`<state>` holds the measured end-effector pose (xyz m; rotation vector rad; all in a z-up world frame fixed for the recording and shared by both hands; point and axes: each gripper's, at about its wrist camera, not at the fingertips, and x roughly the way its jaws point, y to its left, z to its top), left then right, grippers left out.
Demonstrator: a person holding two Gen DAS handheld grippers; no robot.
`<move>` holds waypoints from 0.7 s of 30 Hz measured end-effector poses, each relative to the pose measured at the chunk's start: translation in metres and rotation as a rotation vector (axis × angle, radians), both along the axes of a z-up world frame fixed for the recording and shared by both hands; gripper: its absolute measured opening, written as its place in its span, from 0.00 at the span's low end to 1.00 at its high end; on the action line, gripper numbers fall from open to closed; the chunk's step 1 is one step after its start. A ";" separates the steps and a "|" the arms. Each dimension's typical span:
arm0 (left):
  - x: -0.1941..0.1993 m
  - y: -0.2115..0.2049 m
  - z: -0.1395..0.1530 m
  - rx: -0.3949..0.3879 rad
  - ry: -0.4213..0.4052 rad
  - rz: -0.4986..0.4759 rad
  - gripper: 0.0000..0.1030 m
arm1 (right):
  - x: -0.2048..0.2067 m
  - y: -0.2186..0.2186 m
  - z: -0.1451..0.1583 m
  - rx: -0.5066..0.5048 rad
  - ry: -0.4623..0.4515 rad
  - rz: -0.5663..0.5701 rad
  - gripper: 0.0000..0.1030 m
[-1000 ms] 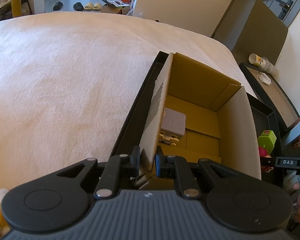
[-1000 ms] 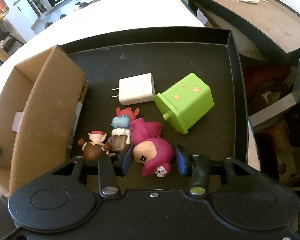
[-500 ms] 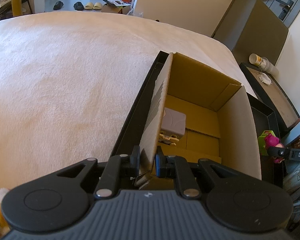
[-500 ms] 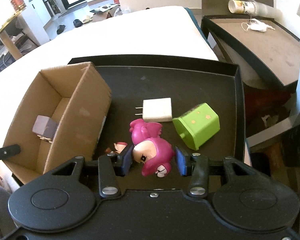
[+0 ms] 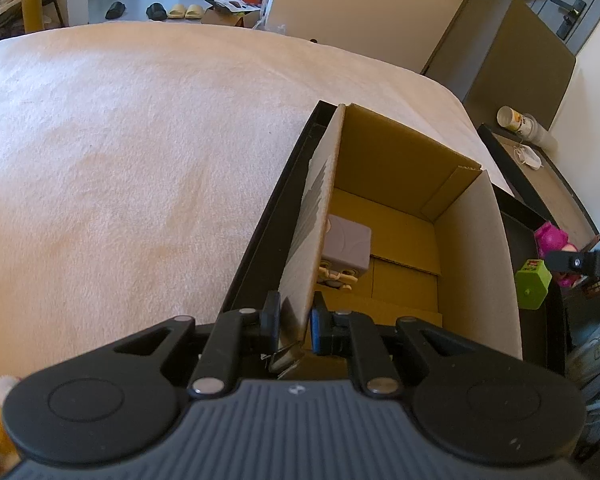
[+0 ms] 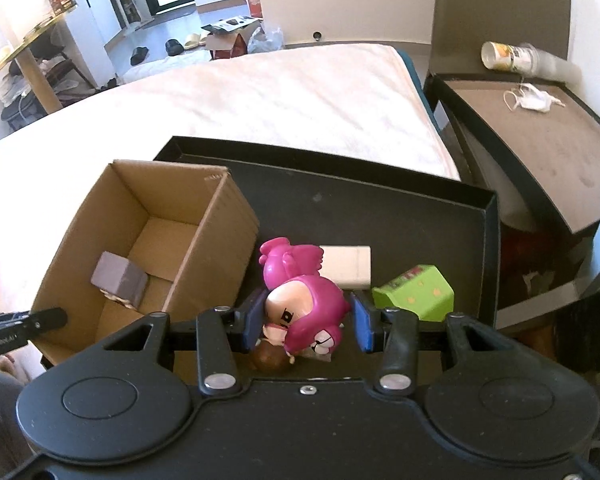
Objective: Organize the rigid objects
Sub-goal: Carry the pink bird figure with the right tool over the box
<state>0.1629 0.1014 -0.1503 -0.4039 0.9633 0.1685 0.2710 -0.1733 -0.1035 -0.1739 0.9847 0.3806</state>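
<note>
Holding a grey cube (image 6: 119,279), the box (image 6: 216,236) stands in the black tray (image 6: 420,216). Left claw (image 5: 295,322) pinches its wall; right claw (image 6: 305,318) grips the pink toy (image 6: 305,294) above the tray, beside the box's rim.

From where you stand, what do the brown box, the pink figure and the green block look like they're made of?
The box looks like corrugated cardboard: matte brown, with fluting at its torn wall edge, which the left gripper clamps. The pink figure in the right gripper seems to be hard moulded plastic or vinyl, smooth with a slight sheen. The green block looks like plastic too, with even colour and crisp edges.
</note>
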 end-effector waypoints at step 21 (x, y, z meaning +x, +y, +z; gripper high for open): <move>0.000 0.003 -0.002 -0.019 0.000 0.002 0.13 | -0.002 0.068 0.025 -0.002 -0.039 0.130 0.43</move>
